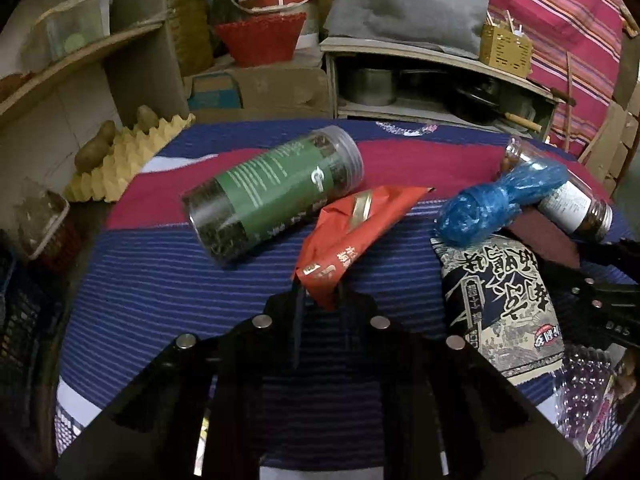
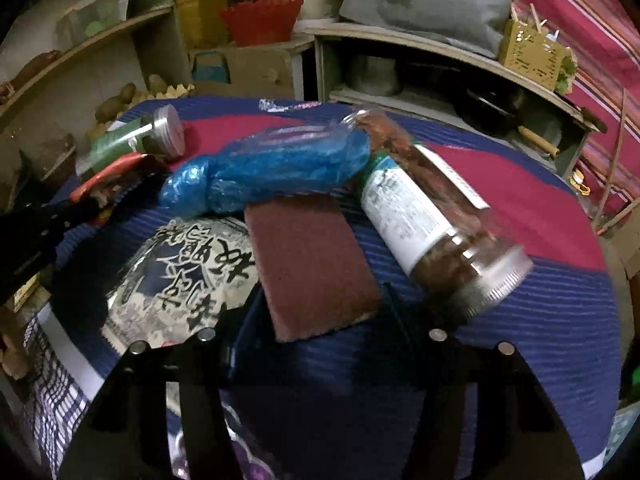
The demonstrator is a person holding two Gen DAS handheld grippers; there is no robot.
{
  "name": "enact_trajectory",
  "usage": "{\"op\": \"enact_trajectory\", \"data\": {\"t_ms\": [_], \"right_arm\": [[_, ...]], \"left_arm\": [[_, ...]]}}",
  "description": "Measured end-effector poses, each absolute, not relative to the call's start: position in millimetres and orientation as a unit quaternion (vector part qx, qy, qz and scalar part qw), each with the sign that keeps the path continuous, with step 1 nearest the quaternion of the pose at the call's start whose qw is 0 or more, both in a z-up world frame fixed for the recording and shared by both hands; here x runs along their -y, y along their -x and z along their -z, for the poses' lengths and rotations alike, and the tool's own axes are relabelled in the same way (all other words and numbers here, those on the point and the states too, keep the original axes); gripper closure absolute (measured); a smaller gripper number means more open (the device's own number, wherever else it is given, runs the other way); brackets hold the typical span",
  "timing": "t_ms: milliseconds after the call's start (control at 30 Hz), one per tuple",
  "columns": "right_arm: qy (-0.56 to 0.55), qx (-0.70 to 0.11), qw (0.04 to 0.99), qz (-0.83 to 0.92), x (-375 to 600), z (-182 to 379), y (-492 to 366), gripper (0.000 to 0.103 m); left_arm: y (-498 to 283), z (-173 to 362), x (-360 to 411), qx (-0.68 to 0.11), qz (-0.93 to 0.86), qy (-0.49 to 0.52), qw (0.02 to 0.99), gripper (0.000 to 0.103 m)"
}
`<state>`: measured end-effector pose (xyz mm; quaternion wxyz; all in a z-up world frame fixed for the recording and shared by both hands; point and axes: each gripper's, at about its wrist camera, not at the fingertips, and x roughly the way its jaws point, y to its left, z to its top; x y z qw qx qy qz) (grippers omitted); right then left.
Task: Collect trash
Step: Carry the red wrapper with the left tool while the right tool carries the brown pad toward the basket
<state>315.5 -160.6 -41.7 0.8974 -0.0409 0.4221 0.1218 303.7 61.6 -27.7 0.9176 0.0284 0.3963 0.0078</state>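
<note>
L claw (image 1: 318, 294) nips red wrapper (image 1: 352, 228), long axis up-right | R claw (image 2: 316, 316) astride brown pad (image 2: 308, 264), not pressing

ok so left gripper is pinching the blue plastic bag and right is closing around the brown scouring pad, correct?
Not quite. The left gripper is pinching the red wrapper, not the blue plastic bag, which lies untouched further right; the left wrist view shows it. The right gripper does straddle the brown scouring pad.
</note>
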Motion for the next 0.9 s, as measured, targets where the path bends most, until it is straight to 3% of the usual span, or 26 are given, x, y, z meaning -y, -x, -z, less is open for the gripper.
{"op": "enact_trajectory", "data": {"t_ms": [100, 133, 167, 367, 900], "right_arm": [[0.049, -0.406, 0.905, -0.114, 173, 30, -293, 0.046], [0.050, -0.401, 0.908, -0.112, 179, 25, -283, 0.046], [0.048, -0.398, 0.910, -0.111, 185, 22, -277, 0.046], [0.033, -0.365, 0.927, -0.075, 231, -4, -228, 0.046], [-0.001, -0.306, 0.950, 0.058, 358, -41, -125, 0.046]], "left_arm": [[-297, 19, -56, -0.386, -0.008, -0.041, 0.922, 0.091], [-295, 15, -54, -0.382, -0.006, -0.042, 0.923, 0.099], [-292, 10, -52, -0.379, -0.003, -0.042, 0.925, 0.100], [-272, -16, -28, -0.351, 0.017, -0.034, 0.936, 0.101], [-218, -51, 140, -0.299, 0.147, -0.063, 0.941, 0.101]]}}
